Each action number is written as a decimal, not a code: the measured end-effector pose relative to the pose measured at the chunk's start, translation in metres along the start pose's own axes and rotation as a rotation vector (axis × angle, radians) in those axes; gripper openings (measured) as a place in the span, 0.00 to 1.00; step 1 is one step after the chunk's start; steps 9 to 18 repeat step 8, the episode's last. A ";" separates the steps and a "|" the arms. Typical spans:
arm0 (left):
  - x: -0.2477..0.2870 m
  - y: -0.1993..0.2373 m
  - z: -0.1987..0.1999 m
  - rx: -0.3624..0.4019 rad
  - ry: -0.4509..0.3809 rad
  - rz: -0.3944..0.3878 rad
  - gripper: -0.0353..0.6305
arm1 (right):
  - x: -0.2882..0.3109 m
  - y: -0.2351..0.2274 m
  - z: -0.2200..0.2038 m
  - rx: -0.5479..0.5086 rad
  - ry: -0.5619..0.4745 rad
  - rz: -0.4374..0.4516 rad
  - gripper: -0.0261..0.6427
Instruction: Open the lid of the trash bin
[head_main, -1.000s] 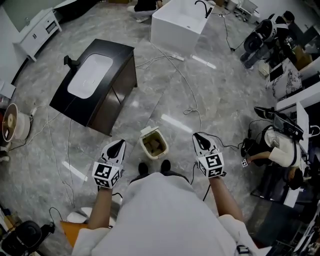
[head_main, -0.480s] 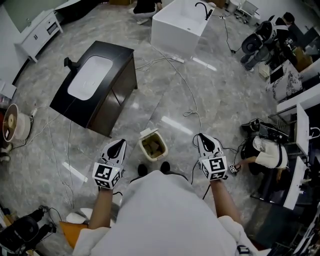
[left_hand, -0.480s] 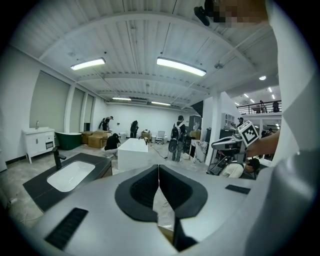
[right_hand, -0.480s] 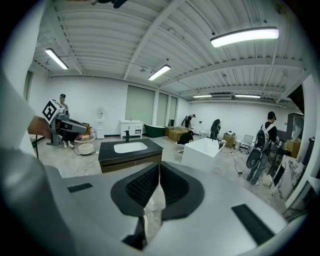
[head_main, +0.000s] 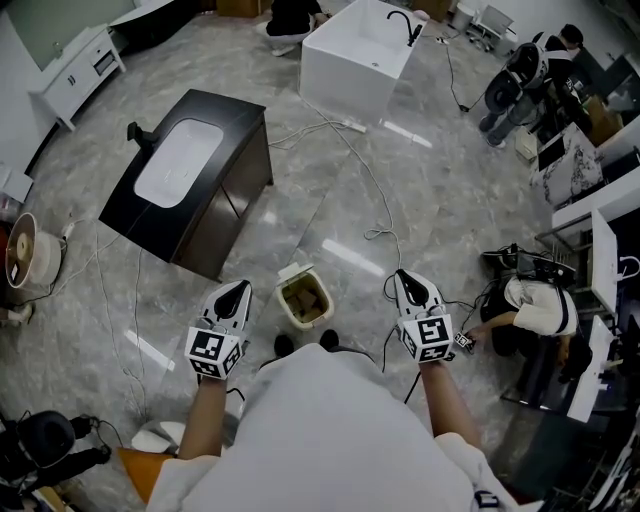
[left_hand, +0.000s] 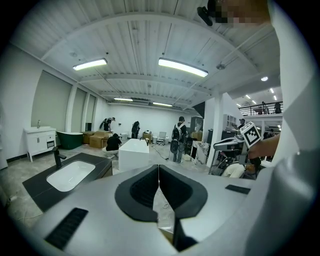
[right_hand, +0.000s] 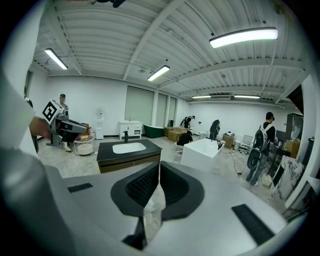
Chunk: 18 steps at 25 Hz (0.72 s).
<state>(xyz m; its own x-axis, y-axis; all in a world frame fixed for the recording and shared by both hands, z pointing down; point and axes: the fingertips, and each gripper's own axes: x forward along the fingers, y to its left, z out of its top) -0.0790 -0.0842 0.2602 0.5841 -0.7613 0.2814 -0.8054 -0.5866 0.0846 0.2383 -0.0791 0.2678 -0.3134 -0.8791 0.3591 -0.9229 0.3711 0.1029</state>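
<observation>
- Trash bin (head_main: 305, 298) stands on the floor just ahead of the person's shoes (head_main: 285, 343), between the two grippers; its lid (head_main: 293, 270) is up at the far edge, showing a brownish inside.
- Left gripper (head_main: 233, 293) hangs left of the bin, apart from it, jaws pressed tip to tip on nothing.
- Right gripper (head_main: 408, 283) hangs right of the bin, jaws likewise together and empty.
- Farther left is a dark vanity (head_main: 215, 215) with a white basin (head_main: 180, 162).
- Farthest is a white bathtub (head_main: 340, 70); cables (head_main: 370, 190) trail over the floor.

One trash bin (head_main: 305, 299), two tongs (head_main: 237, 287) (head_main: 404, 277), one bathtub (head_main: 340, 78)
</observation>
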 end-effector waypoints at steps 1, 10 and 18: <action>0.000 0.000 0.001 -0.001 0.000 0.001 0.08 | 0.000 0.000 0.000 -0.002 0.000 0.001 0.09; 0.002 -0.001 0.002 -0.011 -0.003 0.005 0.08 | 0.001 -0.001 0.005 -0.005 -0.009 0.006 0.09; 0.002 -0.001 0.002 -0.011 -0.003 0.005 0.08 | 0.001 -0.001 0.005 -0.005 -0.009 0.006 0.09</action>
